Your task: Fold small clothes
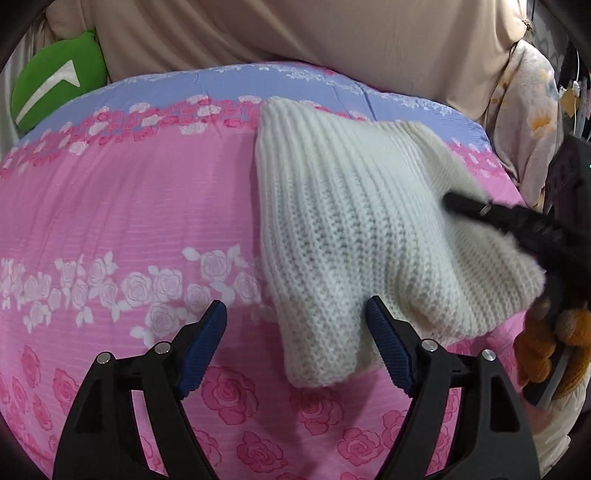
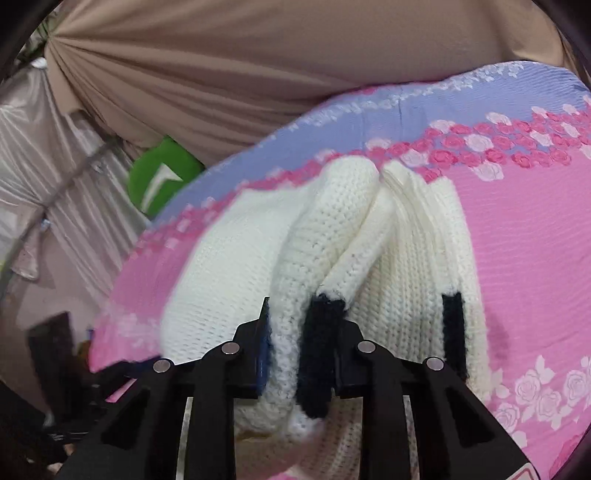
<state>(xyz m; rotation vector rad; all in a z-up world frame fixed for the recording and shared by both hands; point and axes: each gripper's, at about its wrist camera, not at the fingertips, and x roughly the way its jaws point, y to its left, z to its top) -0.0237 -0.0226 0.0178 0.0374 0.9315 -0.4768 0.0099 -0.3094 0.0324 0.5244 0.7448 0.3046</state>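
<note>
Beige curtains (image 1: pixel 295 33) hang behind a bed covered by a pink and lilac rose-print bedspread (image 1: pixel 110 206), and a green cushion (image 1: pixel 55 81) sits at the far left corner where the bedspread meets the curtain; moving right, the left gripper (image 1: pixel 295 343) hovers over the near edge of the bedspread with its blue-padded jaws standing wide and nothing pressed between them, though the near corner of the white knitted garment (image 1: pixel 332 221) lies in the gap and just touches the right pad; the garment itself lies folded into a thick bundle right of centre on the bedspread, its ribs running away from the camera; further right again, the right gripper (image 2: pixel 299 354) reaches in from the side with its jaws drawn narrow, pinching a rolled white fold and a black-trimmed cuff (image 2: pixel 321 350) at the garment's edge, while a second black trim (image 2: pixel 452 325) shows on the layer beside it; at the far right edge of the left view a brown plush toy (image 1: pixel 546 350) sits near the bed's side. The knit looks soft, bulky and light, likely to sag and spring open rather than hold a crease, and not slippery; the best hold for the free gripper seems to be the near corner, taking all the layers together so the stack moves as one.
</note>
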